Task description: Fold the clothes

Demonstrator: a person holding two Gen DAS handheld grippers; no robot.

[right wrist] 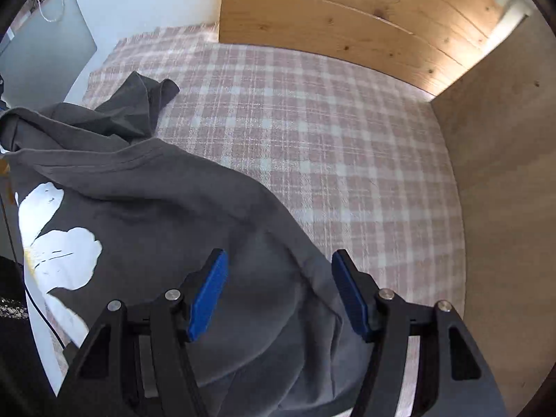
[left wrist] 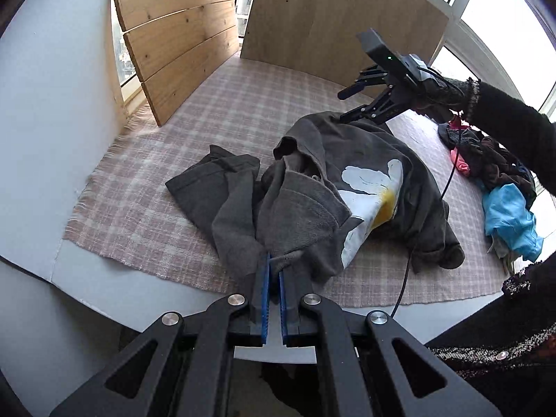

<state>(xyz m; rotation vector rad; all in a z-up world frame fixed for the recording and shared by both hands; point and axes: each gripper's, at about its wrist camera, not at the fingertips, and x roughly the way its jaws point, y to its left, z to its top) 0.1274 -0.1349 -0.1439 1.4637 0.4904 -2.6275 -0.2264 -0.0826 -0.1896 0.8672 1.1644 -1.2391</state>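
A dark grey sweatshirt (left wrist: 375, 160) with a white and yellow flower print lies crumpled on the pink checked cloth (left wrist: 215, 104). My left gripper (left wrist: 274, 260) is shut on a ribbed edge of the sweatshirt at the near side and holds it a little raised. Over the garment's far edge my right gripper (left wrist: 347, 104) hovers open, held by a gloved hand (left wrist: 441, 93). In the right wrist view the right gripper (right wrist: 279, 264) stands open above the sweatshirt (right wrist: 166, 208), a fold of grey fabric lying between the blue pads (right wrist: 208, 292) without being pinched.
Wooden boards (left wrist: 173, 41) lean against the wall at the back, with a plywood panel (left wrist: 340, 17) beside them. A heap of other clothes, blue (left wrist: 510, 219) and pink among them, lies at the right edge. A black cable (left wrist: 427, 215) hangs across the sweatshirt.
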